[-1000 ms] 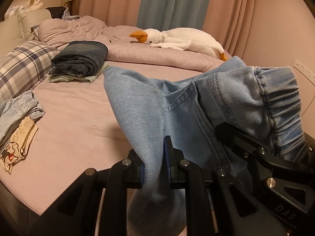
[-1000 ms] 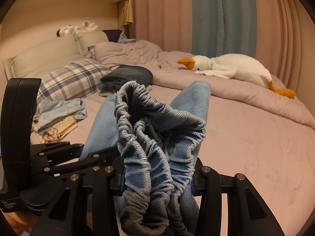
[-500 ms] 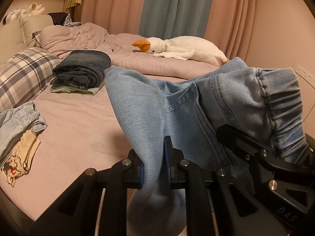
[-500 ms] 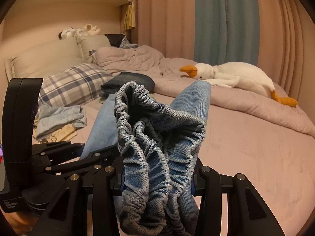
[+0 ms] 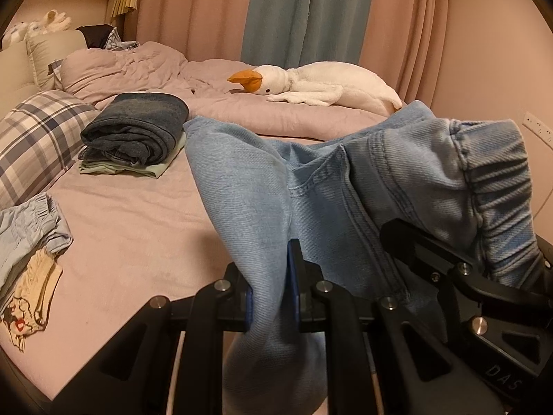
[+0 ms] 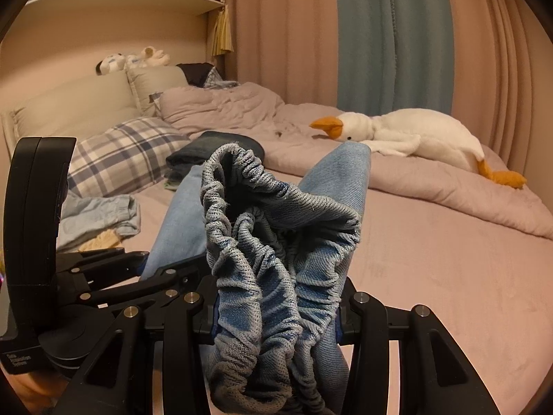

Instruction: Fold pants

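Hanging between the two tools above the near edge of the bed point(image 5: 138, 228), the light-blue denim pants point(image 5: 262, 186) are carried clear of the sheet. The left gripper point(image 5: 271, 297) is closed tight on a bunched fold of leg fabric, and the right gripper point(image 6: 276, 307) is clamped over the gathered elastic waistband point(image 6: 255, 214). The cloth is judged soft and limp, of moderate weight, neither slippery nor fragile; sagging is expected wherever it is unsupported. Firm hold is best taken at the thick waistband and along the stitched seams, where the layers are unlikely to slide apart. A stack of folded dark jeans point(image 5: 138, 128) lies toward the far left of the bed beside a plaid pillow point(image 5: 34, 138), and small crumpled garments point(image 5: 27, 242) sit at the left edge. A plush goose point(image 5: 321, 84) rests on the rumpled duvet point(image 5: 145, 69) along the far side. The middle of the sheet is judged free for laying the pants down.
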Tool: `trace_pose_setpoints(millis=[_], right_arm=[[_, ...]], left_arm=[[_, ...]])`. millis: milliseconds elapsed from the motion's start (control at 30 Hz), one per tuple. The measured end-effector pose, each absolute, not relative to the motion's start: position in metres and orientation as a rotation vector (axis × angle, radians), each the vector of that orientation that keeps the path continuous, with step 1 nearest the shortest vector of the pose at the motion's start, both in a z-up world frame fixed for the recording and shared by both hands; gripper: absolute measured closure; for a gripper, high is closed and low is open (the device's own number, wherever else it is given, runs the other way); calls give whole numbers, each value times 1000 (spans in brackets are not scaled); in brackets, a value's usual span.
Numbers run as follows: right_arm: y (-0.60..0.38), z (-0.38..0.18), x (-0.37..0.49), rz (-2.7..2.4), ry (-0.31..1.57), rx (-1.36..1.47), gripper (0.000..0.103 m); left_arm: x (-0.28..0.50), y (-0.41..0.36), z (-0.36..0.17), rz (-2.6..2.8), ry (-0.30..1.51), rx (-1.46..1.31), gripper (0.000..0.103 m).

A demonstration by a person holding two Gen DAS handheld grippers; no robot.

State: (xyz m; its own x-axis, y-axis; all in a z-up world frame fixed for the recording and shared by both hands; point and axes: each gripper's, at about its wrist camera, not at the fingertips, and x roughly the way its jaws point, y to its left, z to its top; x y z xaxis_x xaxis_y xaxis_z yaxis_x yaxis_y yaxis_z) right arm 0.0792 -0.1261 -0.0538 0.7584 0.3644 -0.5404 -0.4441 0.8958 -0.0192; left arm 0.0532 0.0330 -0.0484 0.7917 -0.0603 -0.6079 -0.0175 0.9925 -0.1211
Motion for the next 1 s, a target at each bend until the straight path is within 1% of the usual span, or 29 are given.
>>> trace_pose_setpoints(millis=[1000], right_arm=[[-133, -86, 158, 396, 607, -86, 56]], left_arm=[[154, 28, -81, -54, 727, -86, 89]])
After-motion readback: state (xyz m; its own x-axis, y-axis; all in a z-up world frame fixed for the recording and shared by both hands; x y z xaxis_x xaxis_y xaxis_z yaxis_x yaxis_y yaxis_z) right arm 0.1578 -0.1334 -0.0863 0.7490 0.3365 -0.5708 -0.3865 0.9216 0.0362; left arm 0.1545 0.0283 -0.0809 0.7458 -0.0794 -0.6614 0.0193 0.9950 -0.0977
